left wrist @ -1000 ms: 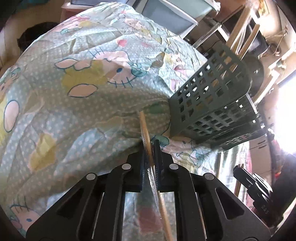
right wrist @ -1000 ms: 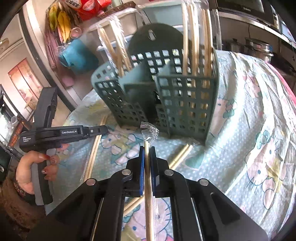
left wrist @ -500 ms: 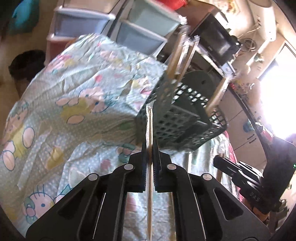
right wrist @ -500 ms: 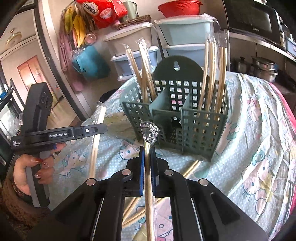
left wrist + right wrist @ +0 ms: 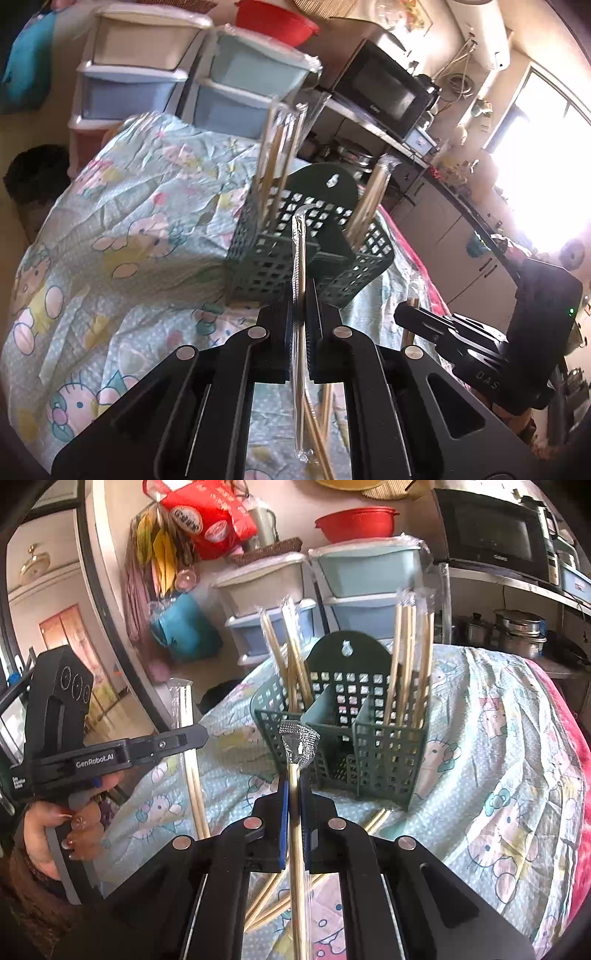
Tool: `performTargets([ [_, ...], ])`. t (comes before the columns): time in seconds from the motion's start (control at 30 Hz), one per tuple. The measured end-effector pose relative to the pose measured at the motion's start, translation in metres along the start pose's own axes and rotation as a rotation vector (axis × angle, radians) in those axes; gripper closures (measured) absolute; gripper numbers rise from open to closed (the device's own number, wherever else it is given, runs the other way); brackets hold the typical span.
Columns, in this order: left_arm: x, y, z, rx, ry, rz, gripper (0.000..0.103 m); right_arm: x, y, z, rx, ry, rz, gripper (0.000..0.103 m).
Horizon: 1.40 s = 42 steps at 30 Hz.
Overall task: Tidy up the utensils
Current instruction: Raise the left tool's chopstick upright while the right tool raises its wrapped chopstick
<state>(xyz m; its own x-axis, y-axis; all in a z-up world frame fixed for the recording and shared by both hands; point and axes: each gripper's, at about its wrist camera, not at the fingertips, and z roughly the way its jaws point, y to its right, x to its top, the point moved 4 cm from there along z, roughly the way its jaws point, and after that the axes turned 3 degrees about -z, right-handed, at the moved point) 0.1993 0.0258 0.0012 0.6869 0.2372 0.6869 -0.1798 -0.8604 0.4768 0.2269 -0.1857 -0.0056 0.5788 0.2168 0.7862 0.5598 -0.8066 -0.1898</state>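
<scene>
A dark green slotted utensil holder [image 5: 354, 738] stands on the cartoon-print cloth, also in the left wrist view [image 5: 295, 254]. Wrapped chopstick pairs [image 5: 406, 657] stand upright in its side compartments. My left gripper [image 5: 300, 306] is shut on a plastic-wrapped chopstick pair [image 5: 300, 258], held upright in front of the holder. My right gripper [image 5: 293, 794] is shut on another wrapped chopstick pair [image 5: 295, 812], tip near the holder's front. The left gripper [image 5: 199, 734] also shows at the left of the right wrist view, with its chopsticks [image 5: 188, 716].
More chopstick pairs [image 5: 273, 897] lie on the cloth [image 5: 498, 775] in front of the holder. Plastic drawer units [image 5: 362, 590] stand behind the table, a microwave [image 5: 495, 535] on a shelf at the right. The cloth's edge drops off at the left.
Both grippers have risen with their chopsticks. The left one tipped its chopsticks upright and came nearer the holder. The view now looks down into the holder's compartments.
</scene>
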Motion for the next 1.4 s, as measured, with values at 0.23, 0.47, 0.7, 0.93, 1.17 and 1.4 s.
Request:
performTargets([
  [0.23,0.012,0.024,-0.010,-0.027,0.047,0.051,0.100,0.013,0.004,-0.024,-0.006,0.087,0.011,0.097],
  [0.47,0.026,0.042,-0.015,-0.045,0.082,0.089,0.100,0.030,0.002,-0.047,-0.035,0.175,-0.007,0.097],
  [0.7,0.043,0.059,-0.021,-0.039,0.117,0.139,0.100,0.054,0.002,-0.066,-0.038,0.255,-0.018,0.097],
  [0.93,0.060,0.080,-0.026,-0.047,0.152,0.187,0.100,0.084,0.002,-0.085,-0.047,0.329,-0.039,0.097],
  [1.17,0.074,0.096,-0.027,-0.056,0.175,0.214,0.100,0.105,0.004,-0.099,-0.061,0.386,-0.052,0.097],
  [1.4,0.091,0.111,-0.024,-0.066,0.203,0.233,0.100,0.125,0.010,-0.108,-0.070,0.439,-0.046,0.097],
])
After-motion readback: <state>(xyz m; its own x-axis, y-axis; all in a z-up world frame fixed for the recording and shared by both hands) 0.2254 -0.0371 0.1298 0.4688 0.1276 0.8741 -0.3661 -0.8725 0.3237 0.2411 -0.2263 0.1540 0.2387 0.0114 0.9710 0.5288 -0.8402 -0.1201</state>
